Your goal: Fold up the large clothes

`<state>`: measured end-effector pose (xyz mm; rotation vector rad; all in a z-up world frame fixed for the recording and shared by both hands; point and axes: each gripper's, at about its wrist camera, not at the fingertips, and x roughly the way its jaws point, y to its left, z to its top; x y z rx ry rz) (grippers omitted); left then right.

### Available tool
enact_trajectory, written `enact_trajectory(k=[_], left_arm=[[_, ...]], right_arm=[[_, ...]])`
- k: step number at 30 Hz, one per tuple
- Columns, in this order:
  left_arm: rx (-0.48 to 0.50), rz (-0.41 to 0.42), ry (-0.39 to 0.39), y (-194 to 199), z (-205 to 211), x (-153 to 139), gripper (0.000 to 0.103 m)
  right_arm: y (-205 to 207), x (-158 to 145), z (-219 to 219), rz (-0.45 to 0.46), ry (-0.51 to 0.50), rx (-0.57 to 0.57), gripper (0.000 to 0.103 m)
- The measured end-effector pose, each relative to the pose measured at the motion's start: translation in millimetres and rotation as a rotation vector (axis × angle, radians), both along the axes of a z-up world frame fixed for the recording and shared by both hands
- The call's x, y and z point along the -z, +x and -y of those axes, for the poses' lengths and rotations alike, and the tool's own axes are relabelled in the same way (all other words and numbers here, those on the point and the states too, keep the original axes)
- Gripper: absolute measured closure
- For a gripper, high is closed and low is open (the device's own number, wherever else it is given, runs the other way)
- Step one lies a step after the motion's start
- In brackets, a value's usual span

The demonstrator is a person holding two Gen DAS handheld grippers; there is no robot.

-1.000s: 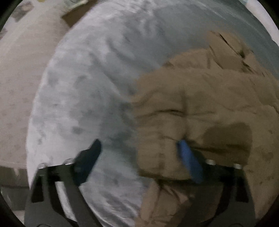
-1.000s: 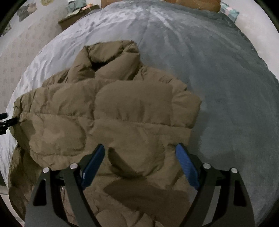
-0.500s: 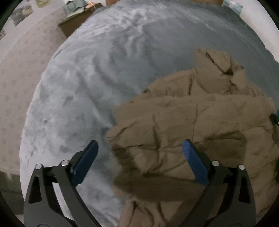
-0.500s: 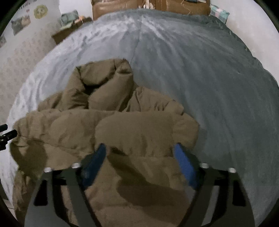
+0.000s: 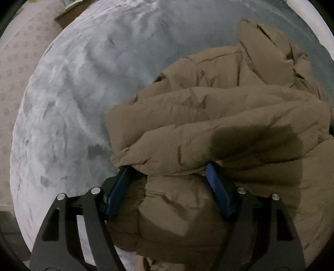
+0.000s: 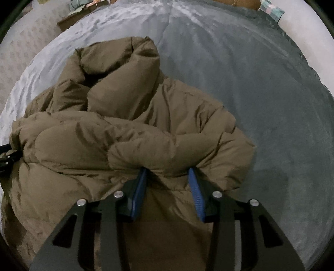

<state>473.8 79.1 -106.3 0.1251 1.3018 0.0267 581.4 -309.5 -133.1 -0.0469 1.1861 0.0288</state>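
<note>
A brown puffer jacket (image 6: 129, 133) lies bunched on a bed covered by a grey plush blanket (image 6: 261, 93), with its hood or collar end rising toward the head of the bed and its quilted body heaped nearer the cameras; the left tongs (image 5: 167, 183) point steeply down at the jacket's left edge, their jaws have just been closing, and a thick roll of the padded fabric sits between the blue pads (image 5: 217, 193), though whether the pads already press it cannot be told; the right tongs (image 6: 167, 183) come down on the jacket's right side, their jaws have likewise just been closing and stand fairly narrow, with a fold of the jacket bulging over and between the blue pads (image 6: 138, 193), seemingly pinched; beyond the jacket the blanket spreads bare and rumpled; past the blanket's left edge runs a pale patterned surface (image 5: 14, 68), and a brown wooden piece of furniture (image 6: 73, 19) with clutter on it stands near the head of the bed.
</note>
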Motion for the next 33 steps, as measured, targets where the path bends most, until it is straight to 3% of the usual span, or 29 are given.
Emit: enact_trajectory(k=[16, 21, 26, 28, 33], left_arm=[[0.019, 0.005, -0.003, 2.2, -10.2, 8.4, 0.018], [0.034, 0.106, 0.034, -34.7, -24.3, -40.5, 0.019], [0.028, 0.129, 0.031, -77.3, -38.8, -57.4, 0.019], [0.019, 0.115, 0.018, -81.4, -45.5, -59.4, 0.019], [-0.024, 0.068, -0.03, -65.7, -50.9, -31.9, 0.019]], right_arm=[[-4.0, 5.8, 3.0, 0.03, 0.019, 0.003, 0.061], [-41.9, -36.0, 23.3, 0.162, 0.118, 0.029, 0.059], [-95.2, -52.7, 40.3, 0.22, 0.119, 0.044, 0.059], [-108.3, -45.2, 41.4, 0.222, 0.084, 0.035, 0.059], [-104.1, -9.5, 50.0, 0.14, 0.076, 0.044, 0.059]])
